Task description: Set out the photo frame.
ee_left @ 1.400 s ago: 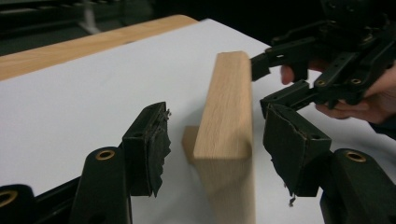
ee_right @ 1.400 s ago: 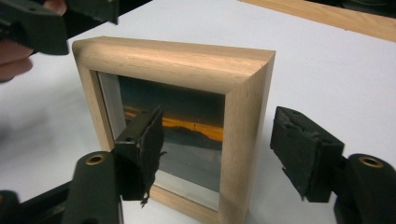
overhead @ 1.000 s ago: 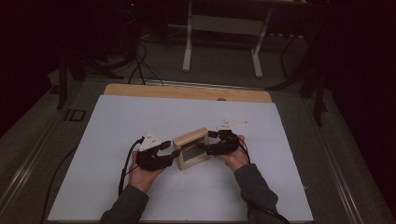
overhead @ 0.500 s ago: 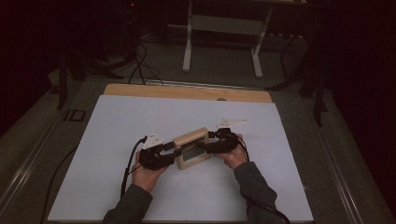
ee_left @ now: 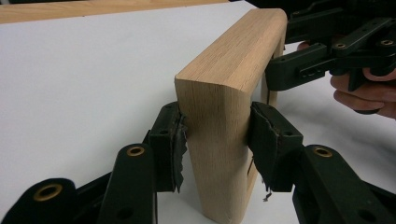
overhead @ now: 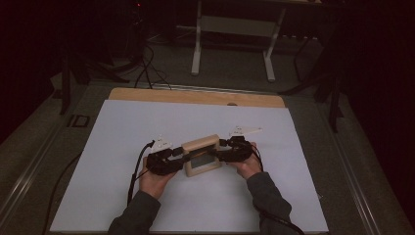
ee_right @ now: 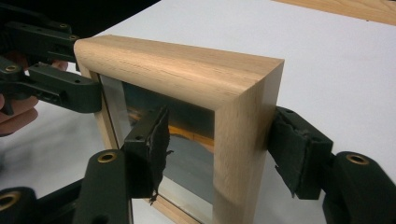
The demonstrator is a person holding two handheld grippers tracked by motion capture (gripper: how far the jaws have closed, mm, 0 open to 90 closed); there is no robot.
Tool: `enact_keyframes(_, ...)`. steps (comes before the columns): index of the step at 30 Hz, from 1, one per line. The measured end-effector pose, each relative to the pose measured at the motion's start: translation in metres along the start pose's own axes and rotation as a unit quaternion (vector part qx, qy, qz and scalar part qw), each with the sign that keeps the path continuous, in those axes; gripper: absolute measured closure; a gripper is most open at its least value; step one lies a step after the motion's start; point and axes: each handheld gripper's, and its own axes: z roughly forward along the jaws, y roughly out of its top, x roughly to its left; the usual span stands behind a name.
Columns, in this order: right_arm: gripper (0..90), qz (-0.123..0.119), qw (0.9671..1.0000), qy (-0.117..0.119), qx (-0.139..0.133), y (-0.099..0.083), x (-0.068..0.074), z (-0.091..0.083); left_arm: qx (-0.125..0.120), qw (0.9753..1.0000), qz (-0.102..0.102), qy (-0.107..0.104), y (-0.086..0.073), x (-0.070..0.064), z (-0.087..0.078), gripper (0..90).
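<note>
A white sheet point(overhead: 147, 147) is covering the wooden table point(overhead: 195, 96), and near its middle a glazed wooden picture frame point(overhead: 200, 155) is standing nearly upright, tilted slightly. The left gripper point(ee_left: 215, 140) is clamping the frame's left upright between its padded jaws, while the right gripper point(ee_right: 219, 149) is clamping the opposite upright, one pad against the glass.

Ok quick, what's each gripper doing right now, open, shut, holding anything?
Left gripper: shut on one side of the wooden frame.
Right gripper: shut on the opposite side of the same frame, one jaw against its glass front.
</note>
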Motion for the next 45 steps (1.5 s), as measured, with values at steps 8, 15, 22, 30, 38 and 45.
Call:
enact_keyframes(8,42.5,0.003,1.0000,-0.005,-0.006,-0.003,0.001,-0.003,0.001,1.0000,0.003,-0.004,0.001,0.002,0.001,57.6)
enact_keyframes(15,45.3,0.007,0.9999,-0.008,-0.009,-0.006,0.002,-0.007,0.002,0.9998,0.008,-0.017,0.002,0.007,0.003,57.9)
enact_keyframes(22,47.3,0.014,0.9997,-0.014,-0.013,-0.009,0.004,-0.010,0.007,0.9994,0.010,-0.031,0.004,0.012,0.005,58.2)
enact_keyframes(30,49.6,0.020,0.9994,-0.022,-0.016,-0.013,0.007,-0.013,0.008,0.9992,0.015,-0.036,0.007,0.015,0.008,58.4)
enact_keyframes(38,51.1,0.022,0.9990,-0.035,-0.017,-0.016,0.011,-0.016,0.014,0.9988,0.024,-0.040,0.011,0.017,0.010,58.7)
enact_keyframes(45,51.8,0.023,0.9988,-0.042,-0.012,-0.016,0.013,-0.017,0.015,0.9983,0.029,-0.049,0.012,0.020,0.012,58.7)
